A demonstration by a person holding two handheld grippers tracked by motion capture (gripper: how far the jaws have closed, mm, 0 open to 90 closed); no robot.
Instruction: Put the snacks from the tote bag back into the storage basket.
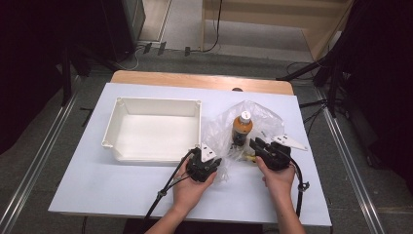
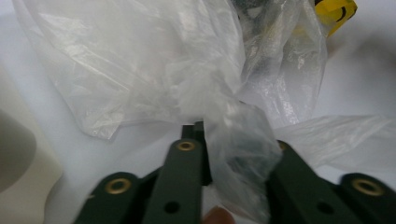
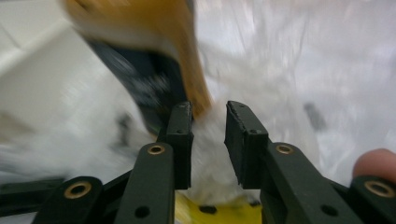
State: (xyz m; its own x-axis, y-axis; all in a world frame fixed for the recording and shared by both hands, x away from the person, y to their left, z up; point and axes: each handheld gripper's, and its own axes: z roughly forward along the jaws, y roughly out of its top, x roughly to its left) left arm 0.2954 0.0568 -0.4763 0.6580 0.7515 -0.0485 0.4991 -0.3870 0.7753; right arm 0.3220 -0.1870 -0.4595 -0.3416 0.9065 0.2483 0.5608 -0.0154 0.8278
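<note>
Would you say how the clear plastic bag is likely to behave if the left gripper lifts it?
The bag looks thin and crumpled, so it would likely drape limply. The film bunched between the left gripper jaws may slip or stretch. With the bottle standing among its folds, a pull might tip that over.

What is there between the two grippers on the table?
In the high view, crumpled clear plastic bag lies between the left gripper and right gripper; the brown bottle stands just behind that stretch.
</note>
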